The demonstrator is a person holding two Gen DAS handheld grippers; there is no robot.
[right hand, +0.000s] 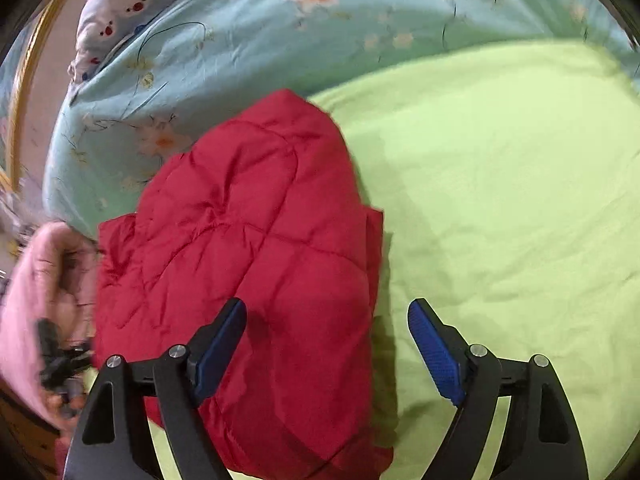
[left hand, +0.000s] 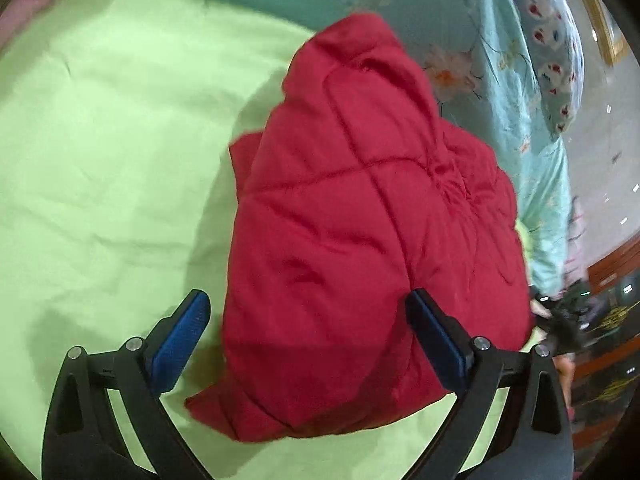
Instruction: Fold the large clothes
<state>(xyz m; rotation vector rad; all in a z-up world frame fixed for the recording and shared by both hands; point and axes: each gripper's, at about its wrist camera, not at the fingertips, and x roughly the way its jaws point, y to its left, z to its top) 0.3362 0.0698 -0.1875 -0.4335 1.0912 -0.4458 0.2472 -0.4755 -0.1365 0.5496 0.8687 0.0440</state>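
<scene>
The left claw (left hand: 308, 344) stands wide open and holds nothing, its blue pads (left hand: 182, 344) spread over the near end of the red jacket (left hand: 360, 240). The right claw (right hand: 328, 344) is open and empty too. The jacket lies folded in a bundle on the green sheet (left hand: 100, 160), beside a floral quilt (right hand: 240, 40).

Folded red jacket (left hand: 360, 220) on green sheet (left hand: 100, 160), left tongs (left hand: 308, 332) spread
</scene>
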